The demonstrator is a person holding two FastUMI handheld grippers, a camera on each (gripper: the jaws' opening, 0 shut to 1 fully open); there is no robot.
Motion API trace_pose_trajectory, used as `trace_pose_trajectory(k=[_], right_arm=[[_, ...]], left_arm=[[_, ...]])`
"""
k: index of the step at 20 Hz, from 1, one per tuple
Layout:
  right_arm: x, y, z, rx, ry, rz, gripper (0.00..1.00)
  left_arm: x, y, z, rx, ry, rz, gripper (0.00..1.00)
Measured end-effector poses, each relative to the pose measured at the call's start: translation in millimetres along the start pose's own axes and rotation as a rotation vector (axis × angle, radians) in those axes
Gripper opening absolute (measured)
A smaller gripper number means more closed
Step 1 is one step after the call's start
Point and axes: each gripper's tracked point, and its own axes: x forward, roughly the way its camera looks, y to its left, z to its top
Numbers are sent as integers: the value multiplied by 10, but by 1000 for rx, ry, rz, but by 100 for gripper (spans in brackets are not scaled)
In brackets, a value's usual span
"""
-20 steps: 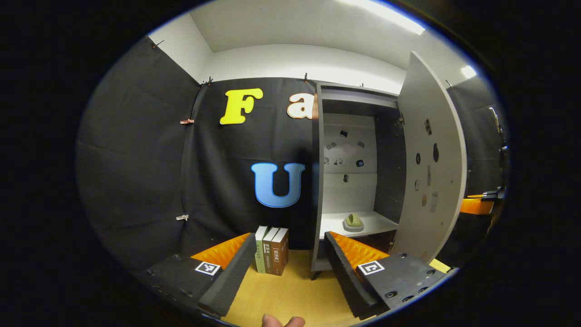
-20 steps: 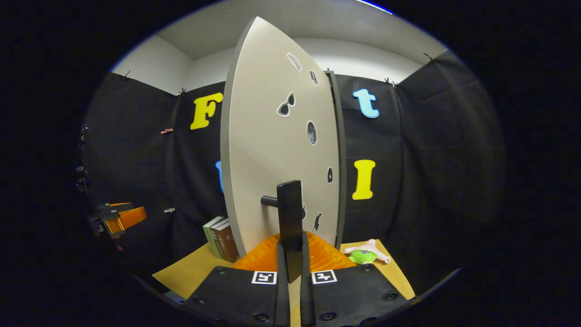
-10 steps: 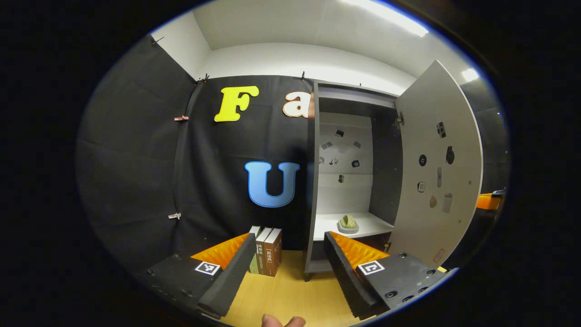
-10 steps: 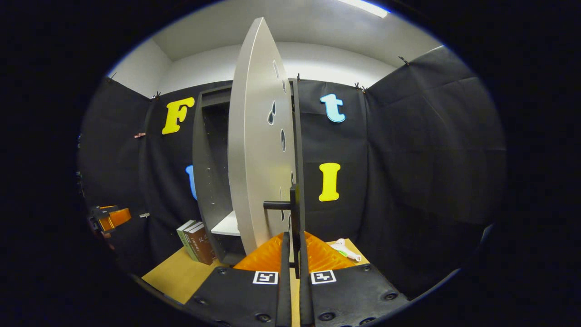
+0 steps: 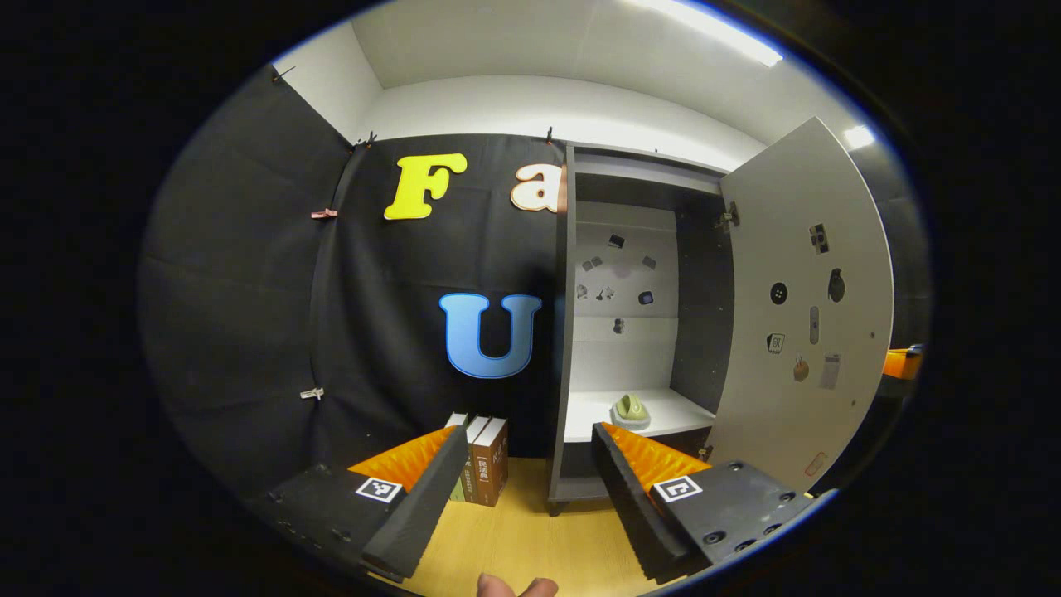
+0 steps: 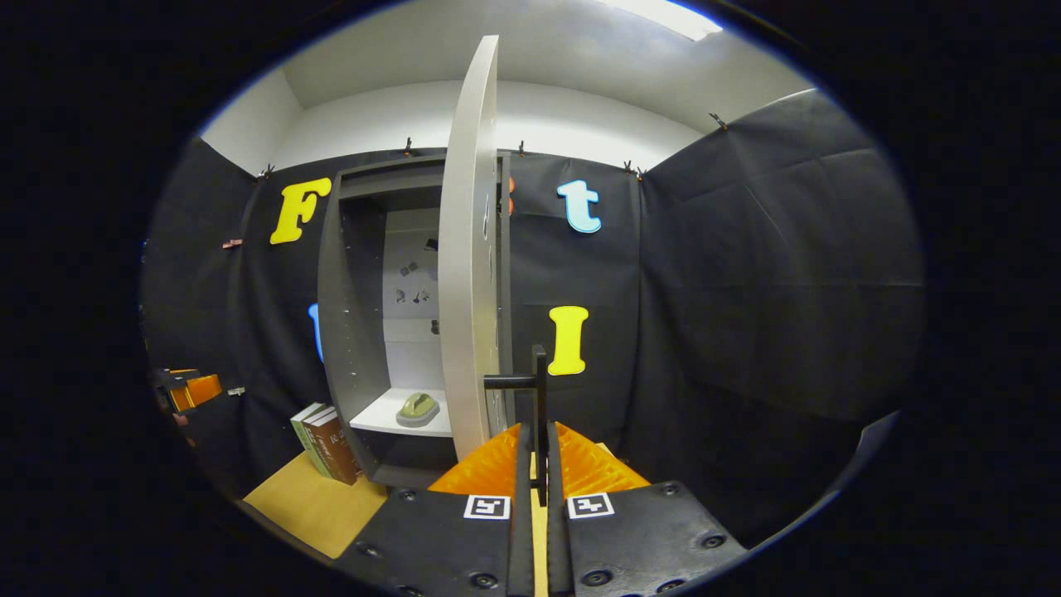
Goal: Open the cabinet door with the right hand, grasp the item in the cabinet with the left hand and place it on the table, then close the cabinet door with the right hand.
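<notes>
we're holding the cabinet door (image 6: 468,249) wide with the right gripper (image 6: 539,464) pinching its handle (image 6: 537,390), left gripper (image 5: 526,489) spread and hanging clear of the green item (image 5: 630,408) on the shelf (image 5: 663,405), risking a handle slip swinging the door into our reach.

Setting: staged recording booth, not a lived-in home. Evidence: black cloth walls (image 5: 249,274) clipped up with small clamps; plain white wall and ceiling strip light (image 5: 704,25) above; a lone grey cabinet (image 5: 572,332) with sticker-dotted door (image 5: 804,315) standing on a wooden table (image 5: 530,539); three upright books (image 5: 481,460) as props.
</notes>
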Motion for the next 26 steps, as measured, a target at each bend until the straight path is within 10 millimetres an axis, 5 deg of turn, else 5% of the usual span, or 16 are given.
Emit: trace_pose_trajectory(k=[5, 8, 11, 14, 17, 21, 26], right_arm=[[-9, 113, -21, 44, 10, 64, 10], [-26, -23, 17, 28, -18, 61, 11], [84, -297, 83, 11, -69, -45, 52], [67, -410, -122, -13, 6, -91, 97], [48, -463, -305, -18, 83, -67, 98], [218, -659, -372, -73, 68, -73, 95], [303, -947, -409, -72, 65, -90, 98]], left_arm=[[144, -222, -6, 3, 4, -1, 94], [254, -381, -12, 13, 13, -10, 94], [366, -585, -26, 31, 20, -24, 94], [555, -876, -125, 37, 54, -77, 94], [819, -1212, -318, 44, 139, -137, 94], [1409, -1696, -546, 111, 238, -241, 91], [2184, -2003, -777, 66, 366, -296, 85]])
